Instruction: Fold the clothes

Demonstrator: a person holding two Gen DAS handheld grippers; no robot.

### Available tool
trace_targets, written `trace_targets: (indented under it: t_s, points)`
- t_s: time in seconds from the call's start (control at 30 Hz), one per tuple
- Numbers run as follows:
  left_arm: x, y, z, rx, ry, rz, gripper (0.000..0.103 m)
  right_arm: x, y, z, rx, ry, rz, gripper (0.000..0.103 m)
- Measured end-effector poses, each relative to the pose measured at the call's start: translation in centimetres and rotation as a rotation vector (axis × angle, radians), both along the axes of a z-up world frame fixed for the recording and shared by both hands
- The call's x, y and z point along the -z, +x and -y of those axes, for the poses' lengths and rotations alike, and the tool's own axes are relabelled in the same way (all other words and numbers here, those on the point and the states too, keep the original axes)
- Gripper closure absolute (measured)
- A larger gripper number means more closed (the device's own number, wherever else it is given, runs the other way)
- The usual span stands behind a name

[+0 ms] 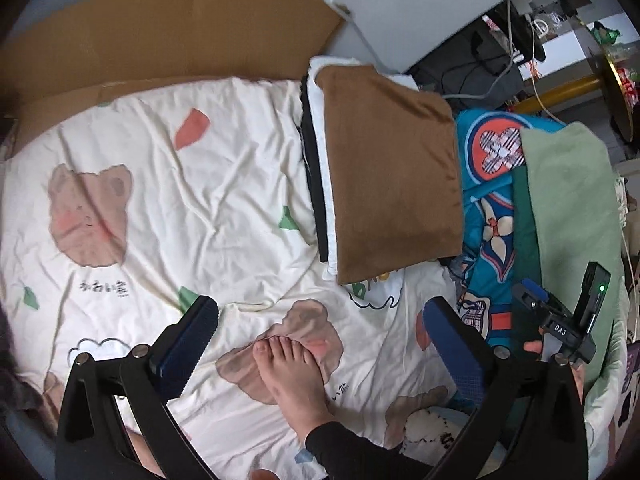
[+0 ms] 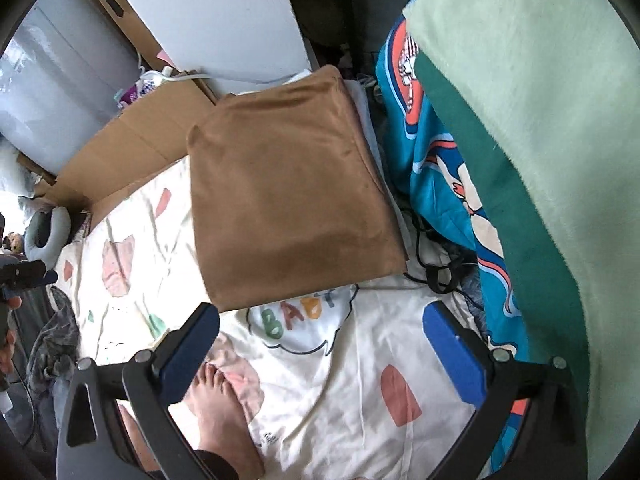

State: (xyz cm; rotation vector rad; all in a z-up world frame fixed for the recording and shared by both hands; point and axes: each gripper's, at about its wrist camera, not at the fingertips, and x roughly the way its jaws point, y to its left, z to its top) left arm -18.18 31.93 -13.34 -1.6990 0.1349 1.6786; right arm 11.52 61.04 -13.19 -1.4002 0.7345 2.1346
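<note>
On the cream bear-print sheet [image 1: 168,184] I see the folded brown garment [image 1: 390,168] topping a small stack, lying beyond both grippers and touching neither. My left gripper [image 1: 320,344] has its jaws spread wide, nothing between the blue pads (only sheet and a bare foot [image 1: 290,376] below). My right gripper [image 2: 320,344] likewise gapes empty; the garment's near edge sits just past its left fingertip [image 2: 200,324]. Green blanket [image 2: 540,160] hangs to the right.

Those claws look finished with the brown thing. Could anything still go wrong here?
Possibly. The folded brown garment tops a stack whose near edge overhangs the cream bedsheet, so a nudge might tip it. The person's bare foot lies under the open left gripper, risking a bump. Black cords beside the stack could snag.
</note>
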Motion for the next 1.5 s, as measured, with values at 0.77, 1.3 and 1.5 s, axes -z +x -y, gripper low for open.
trace_targets:
  t_s: [0.77, 1.3, 1.5]
  points:
    - [-15.9, 0.0, 13.2, -0.162, -0.018, -0.137, 0.001, -13.2, -0.9, 4.2, -0.030, -0.032, -0.047, 0.001]
    - [-23.3, 2.6, 23.5, -0.267, -0.035, -0.169, 0.001, -22.7, -2.4, 8.8, -0.075, -0.009, -0.068, 0.001]
    - [-25.8, 3.9, 27.9, -0.332, -0.023, -0.178, 0.001, -27.3, -4.3, 12.6, -0.154, 0.031, -0.097, 0.001]
